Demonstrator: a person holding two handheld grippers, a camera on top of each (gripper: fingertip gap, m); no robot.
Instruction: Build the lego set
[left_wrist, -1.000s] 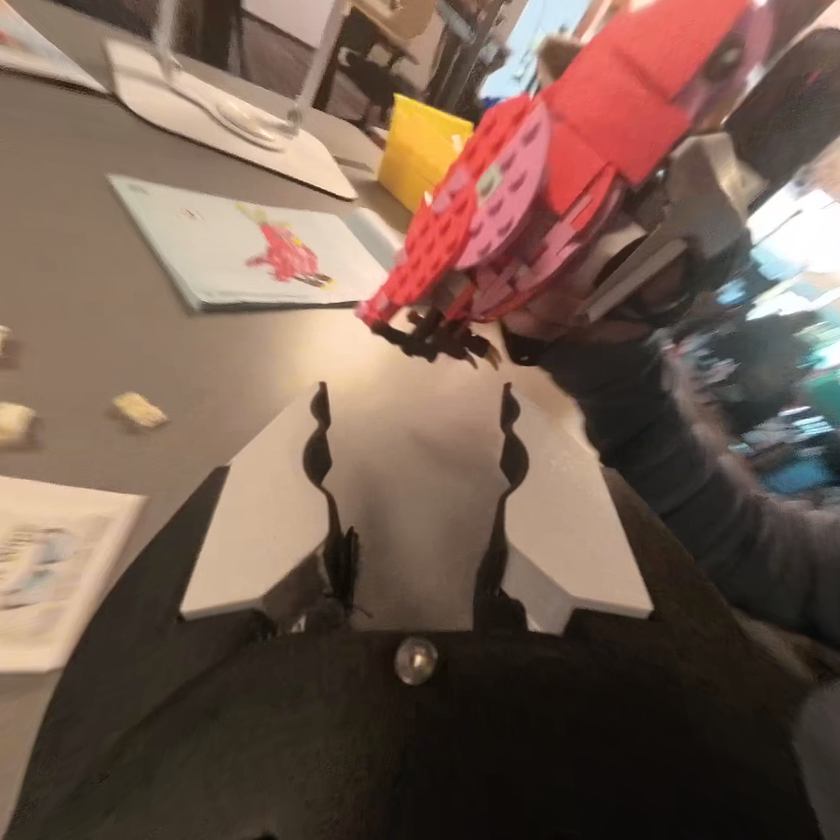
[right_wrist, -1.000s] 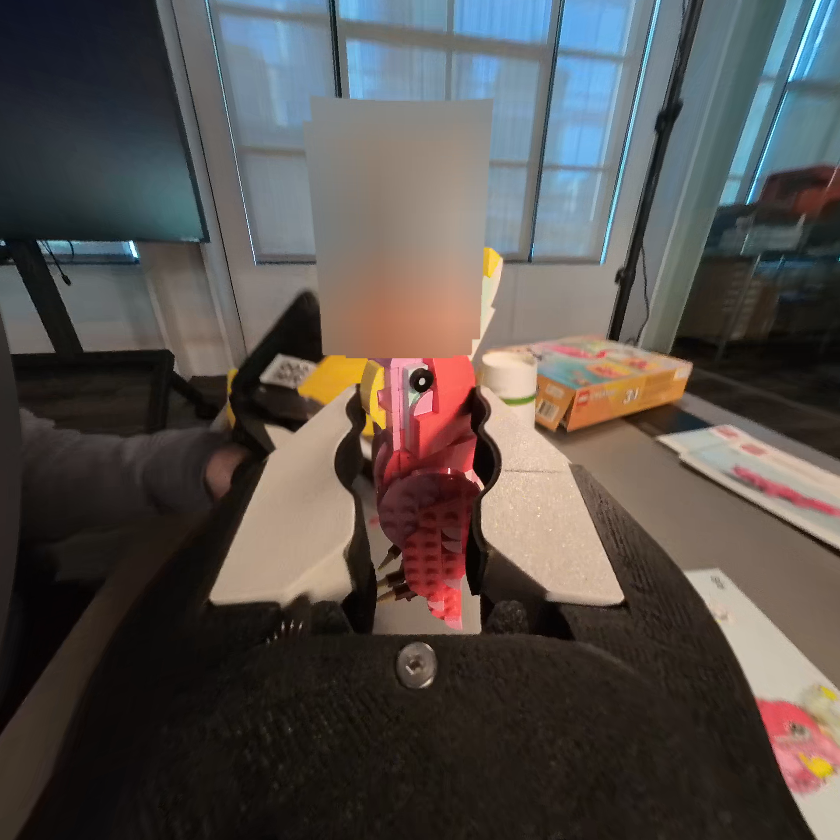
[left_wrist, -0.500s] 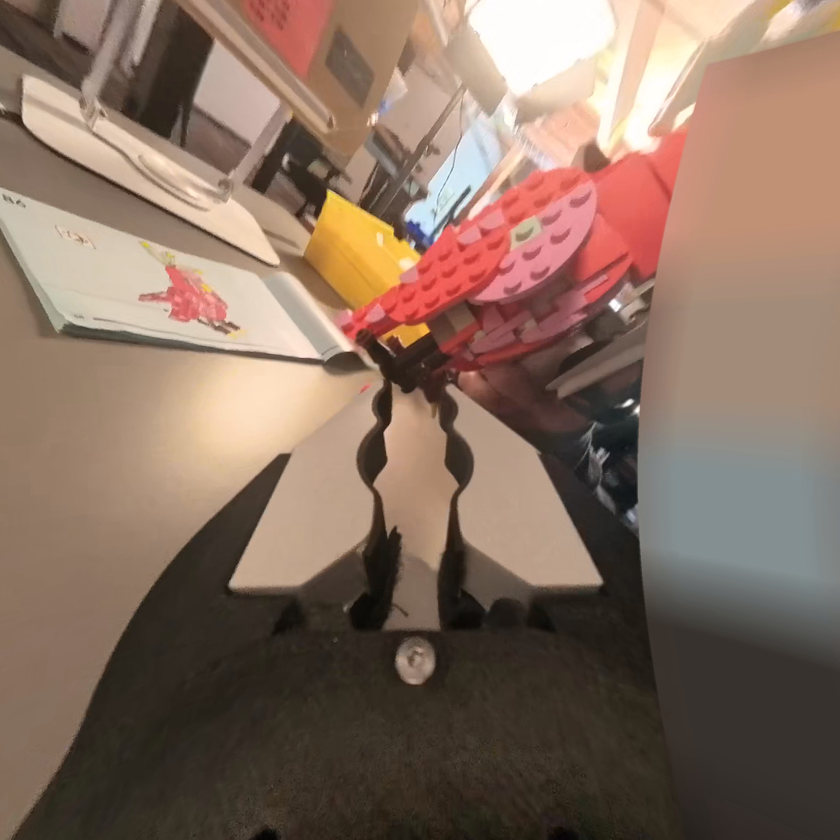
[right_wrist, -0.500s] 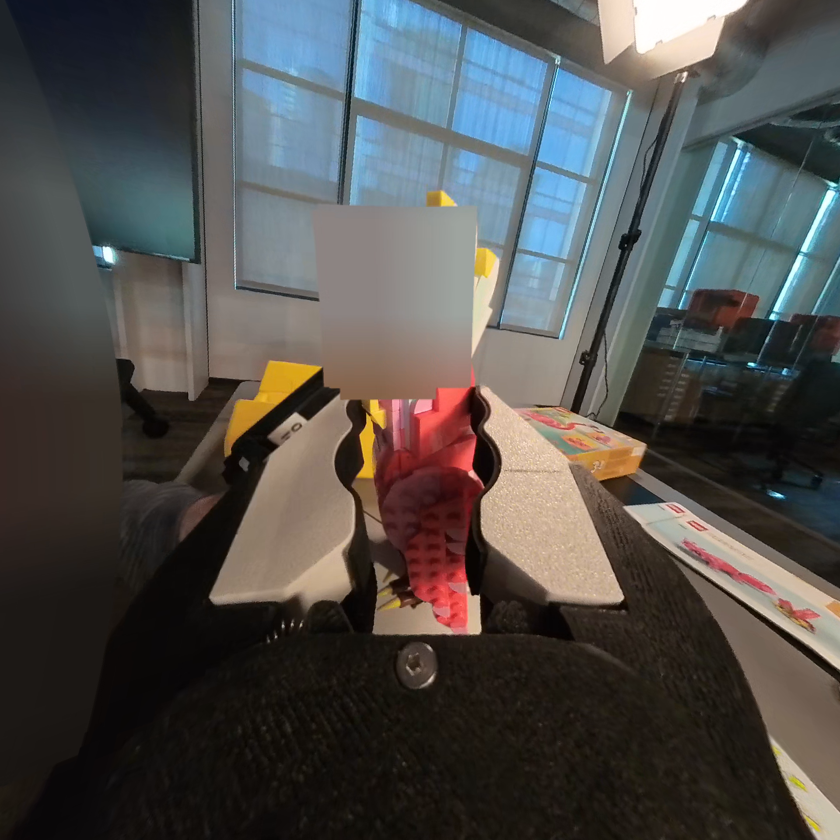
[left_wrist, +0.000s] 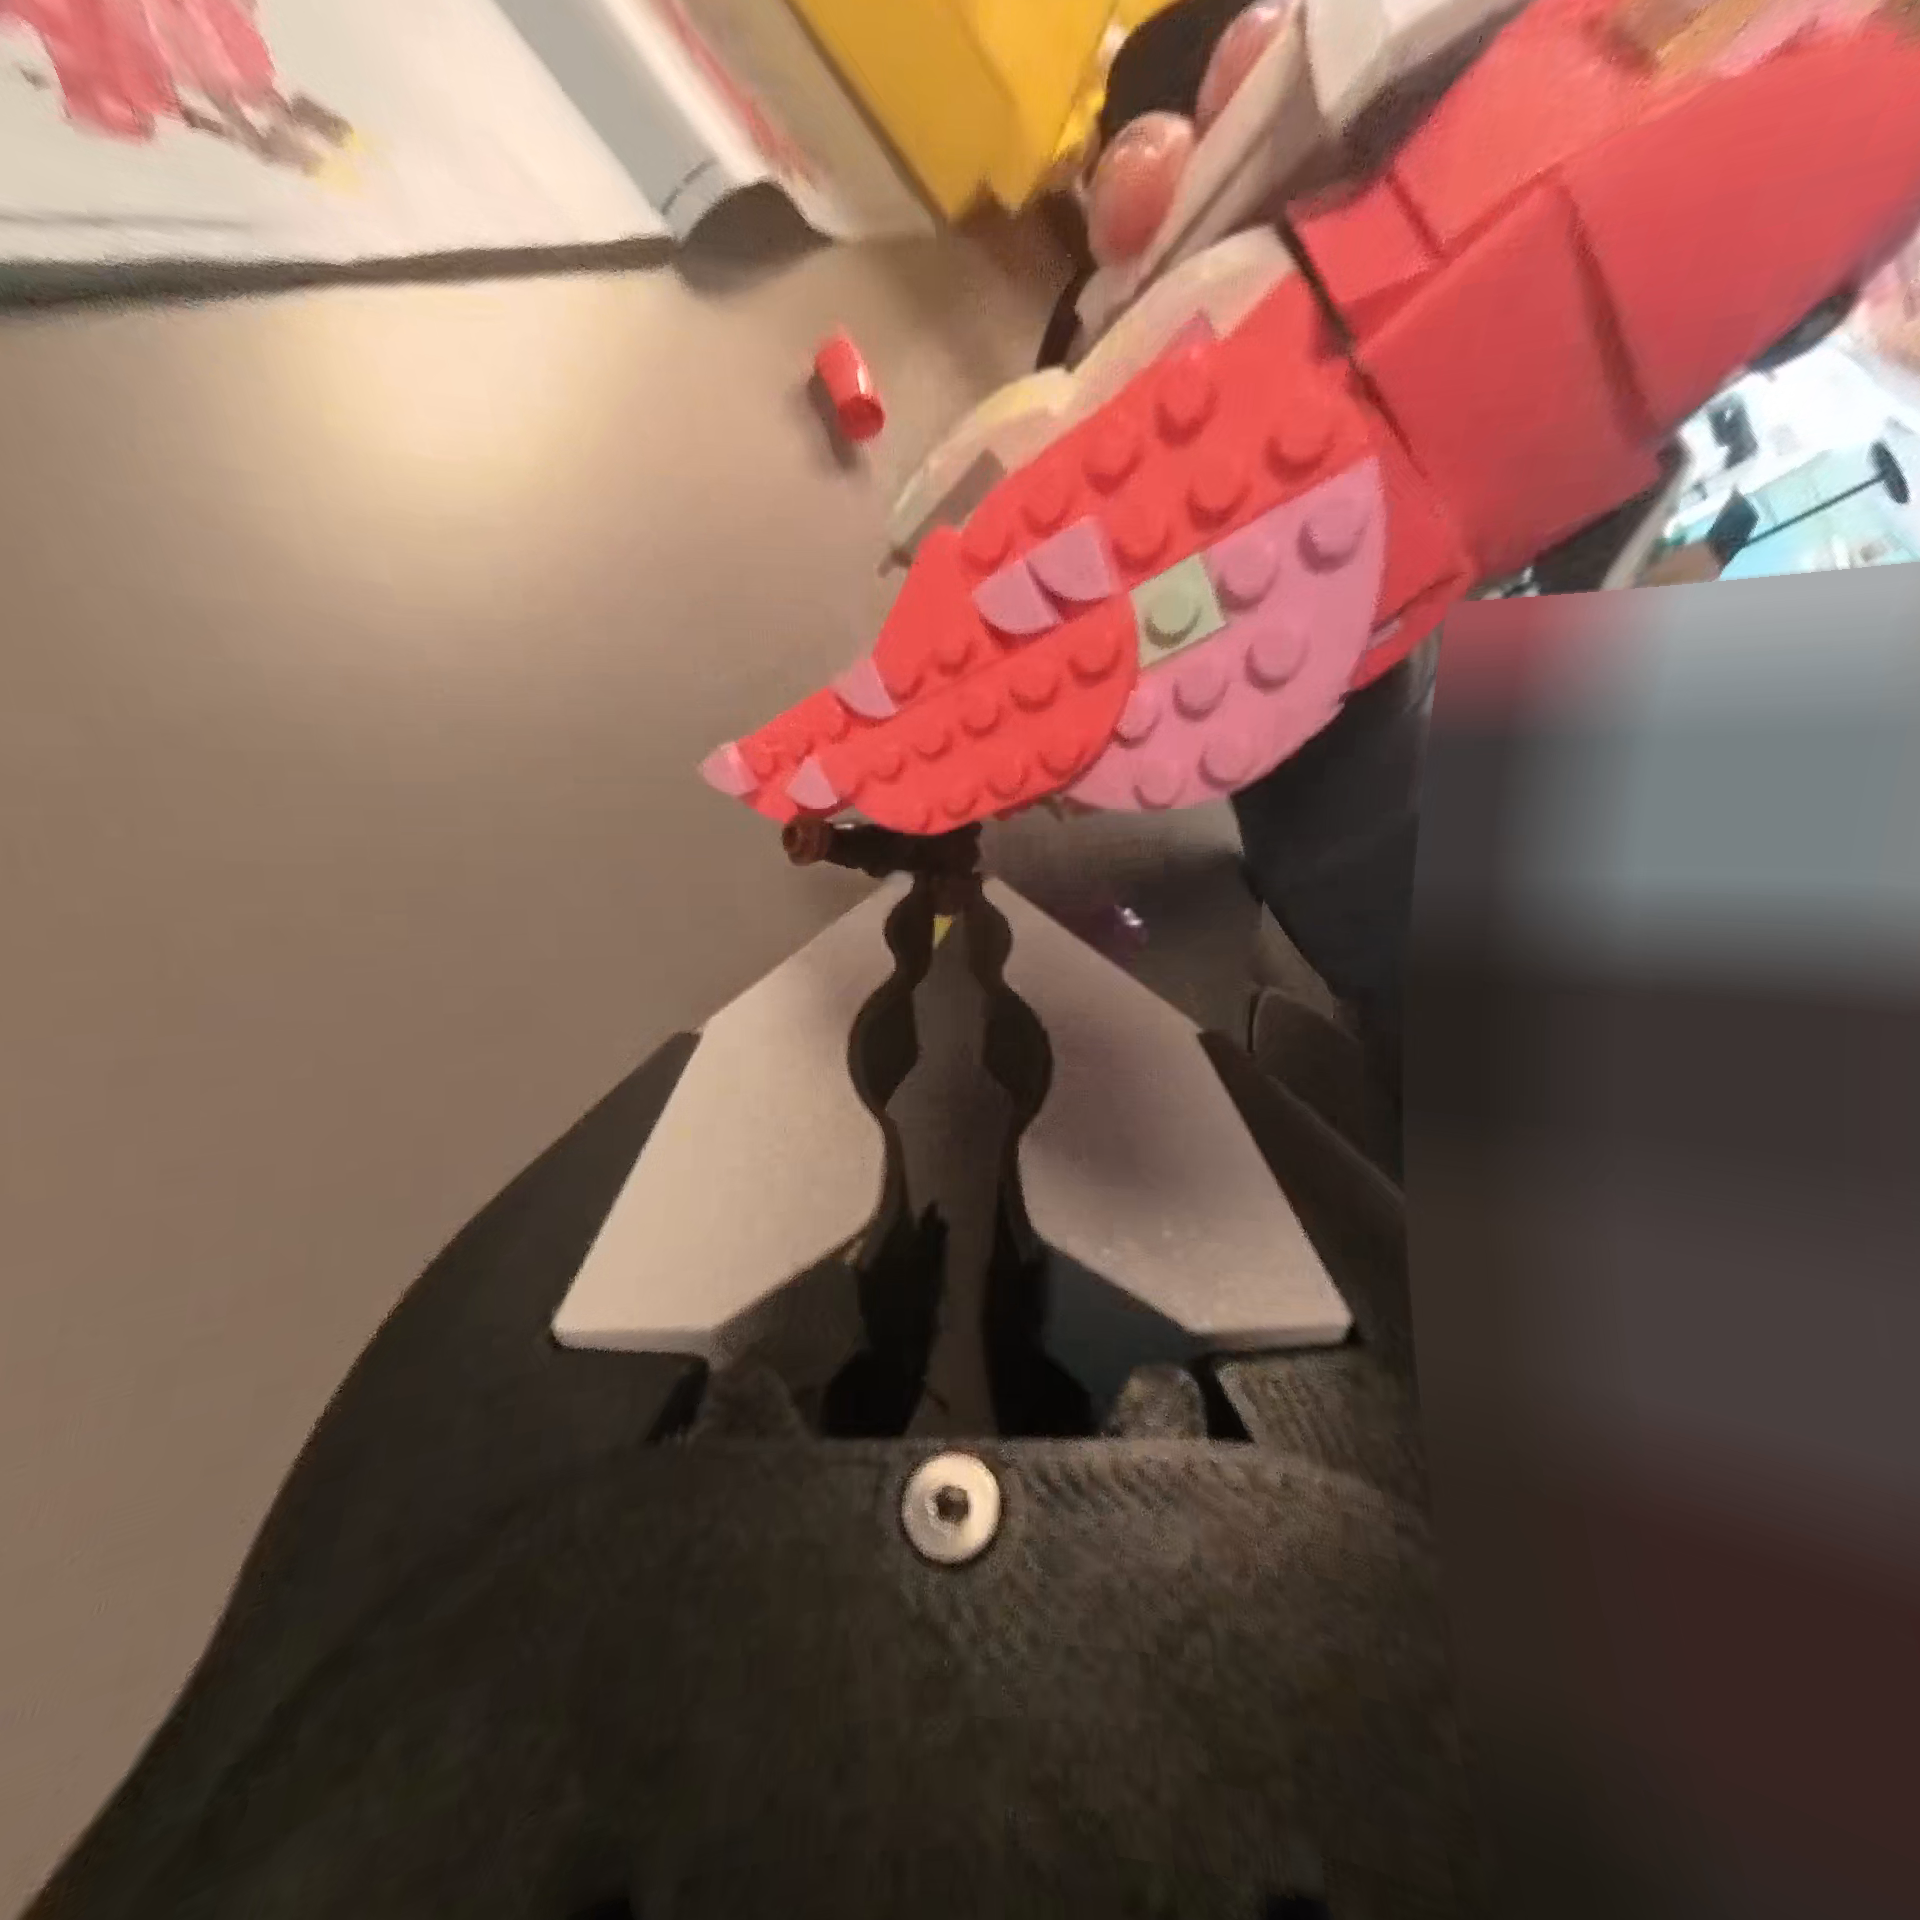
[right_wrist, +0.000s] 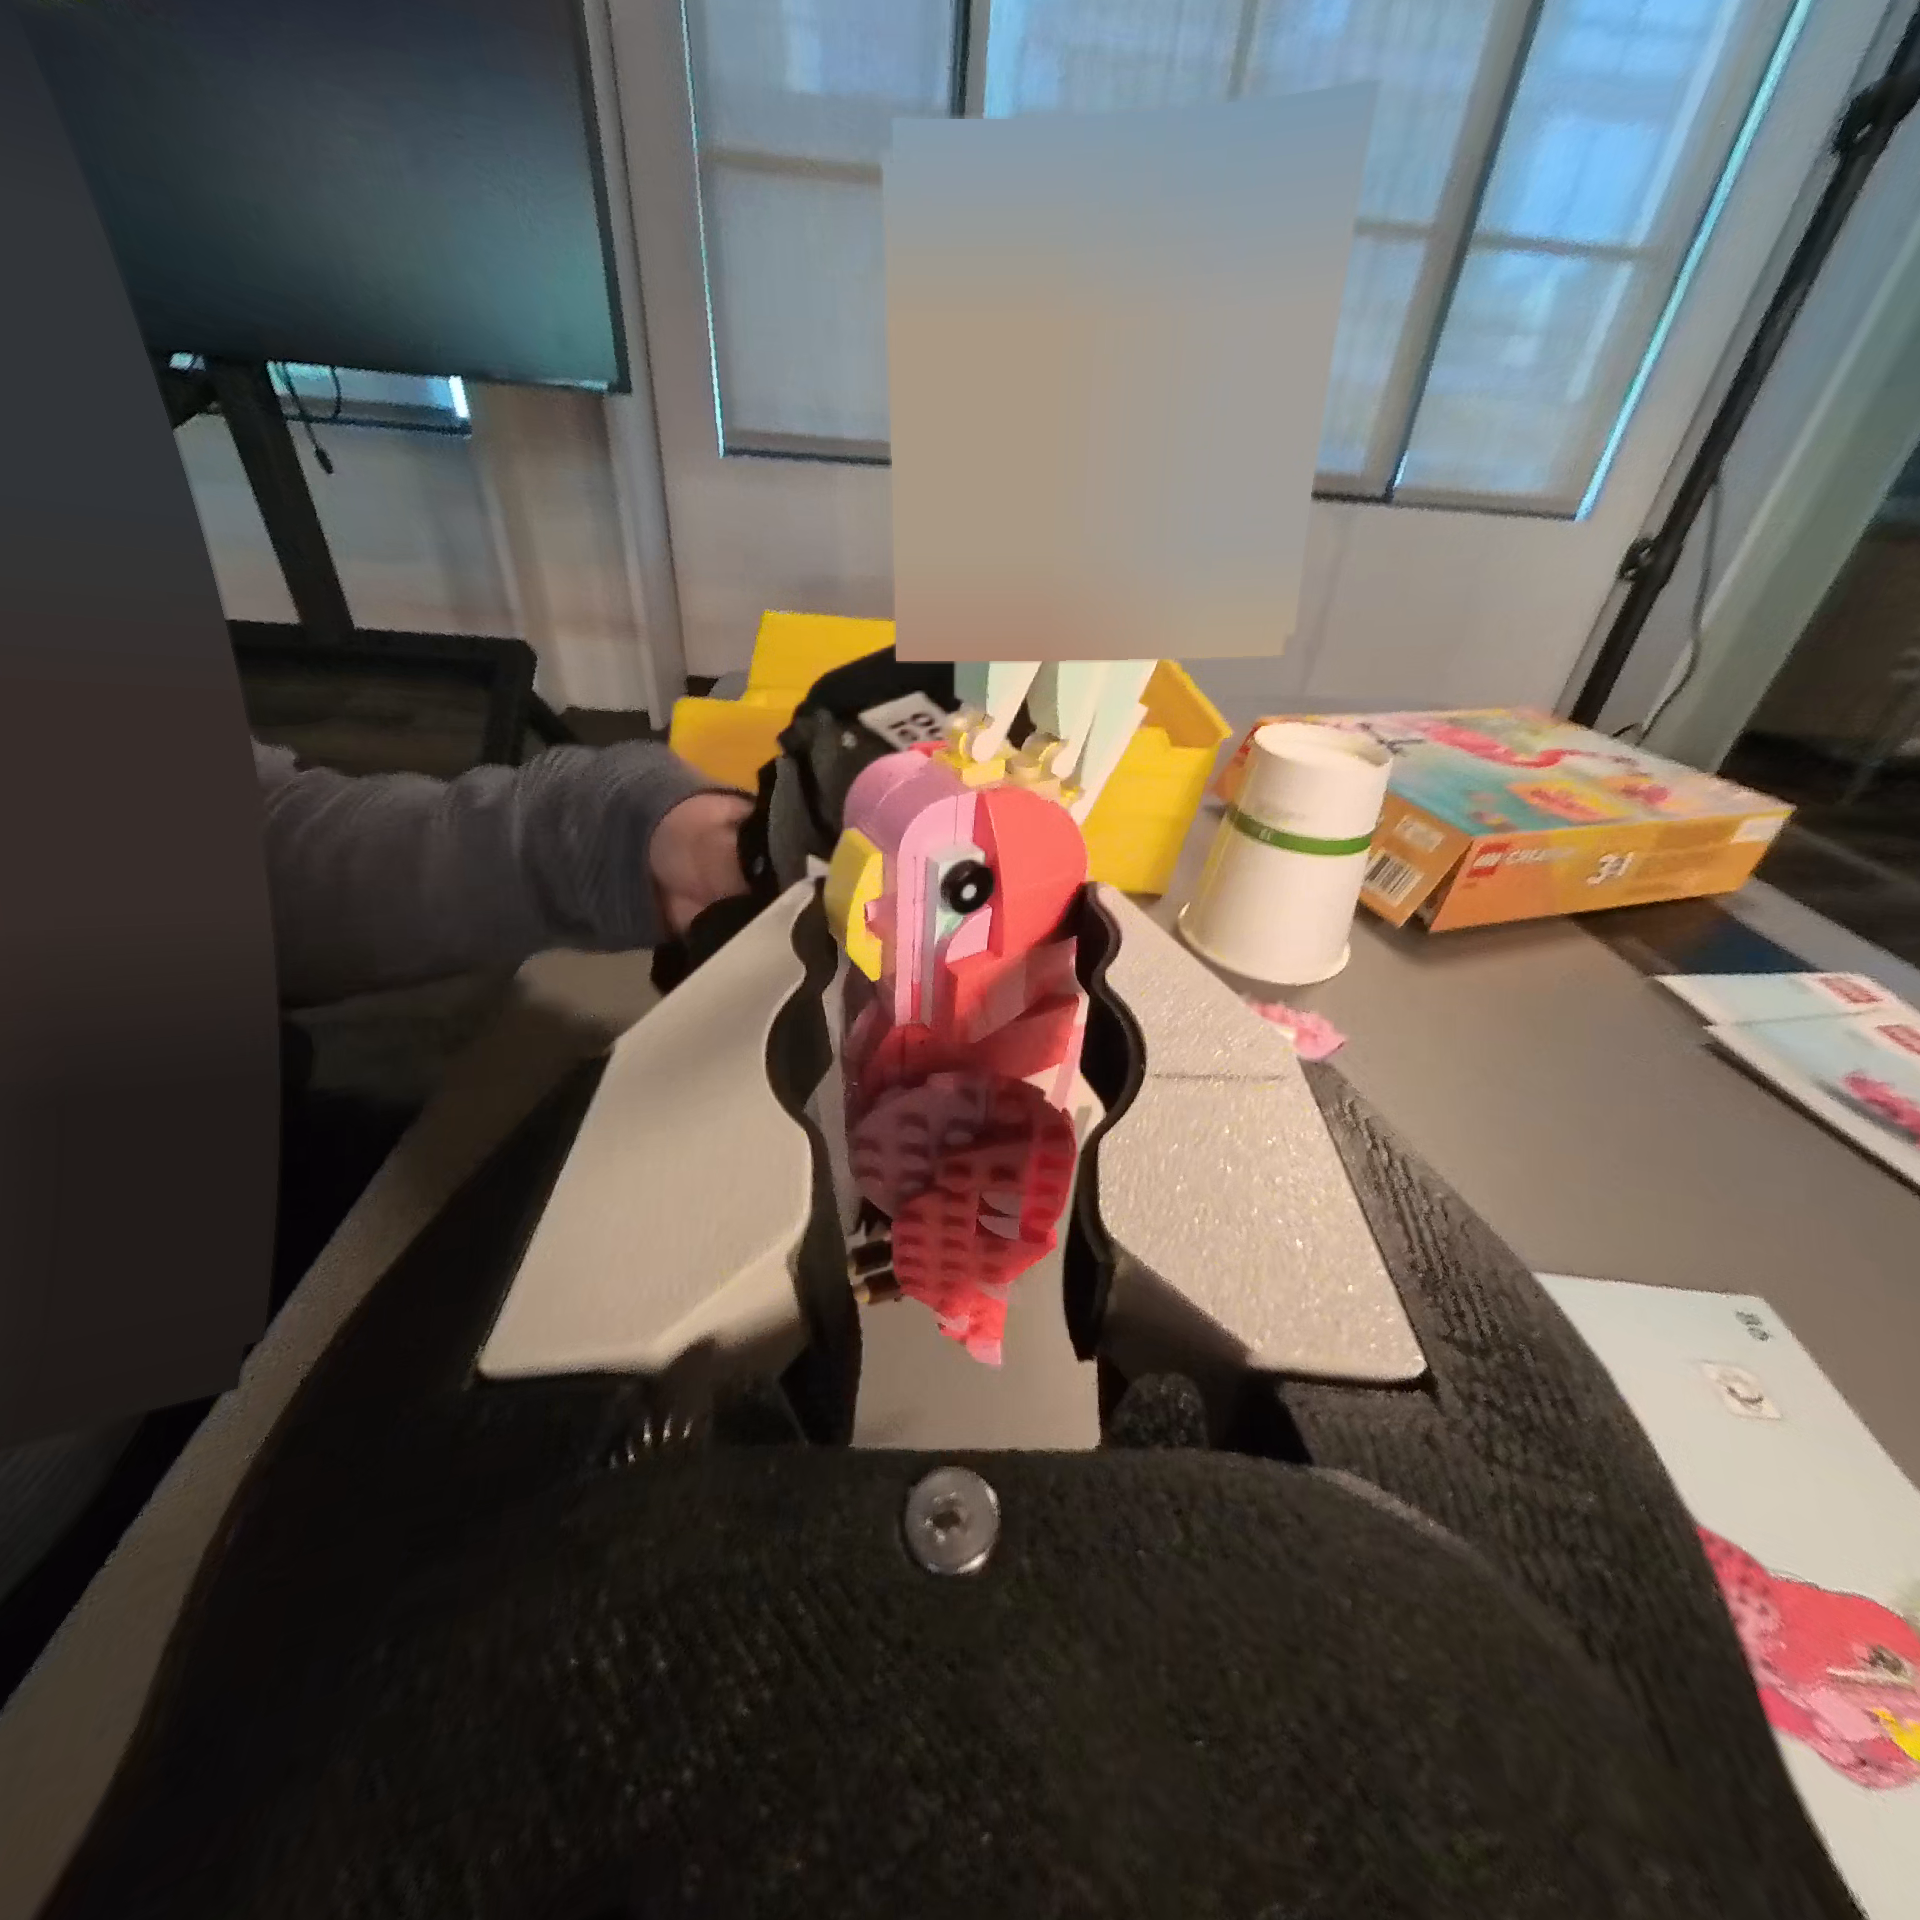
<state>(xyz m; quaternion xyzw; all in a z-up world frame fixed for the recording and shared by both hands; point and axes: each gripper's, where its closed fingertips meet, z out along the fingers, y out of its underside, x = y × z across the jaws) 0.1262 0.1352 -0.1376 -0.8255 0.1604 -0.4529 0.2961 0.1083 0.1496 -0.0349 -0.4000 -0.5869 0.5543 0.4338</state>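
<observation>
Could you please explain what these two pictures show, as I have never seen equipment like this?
There is no robot here: a person holds a hand-operated two-finger gripper in each hand, and each gripper carries a camera looking forward along its fingers.

The right camera shows the right gripper clamped on the sides of a red and pink brick bird. Beyond it on the grey table lie an upturned paper cup, a toy box, a yellow bin and booklets. The person's sleeve and the other gripper show at left.

The left camera sees the same bird from the side. The left gripper has its tips nearly together on the bird's dark foot. A loose red piece lies on the table.

The blurred patches were added afterwards.
</observation>
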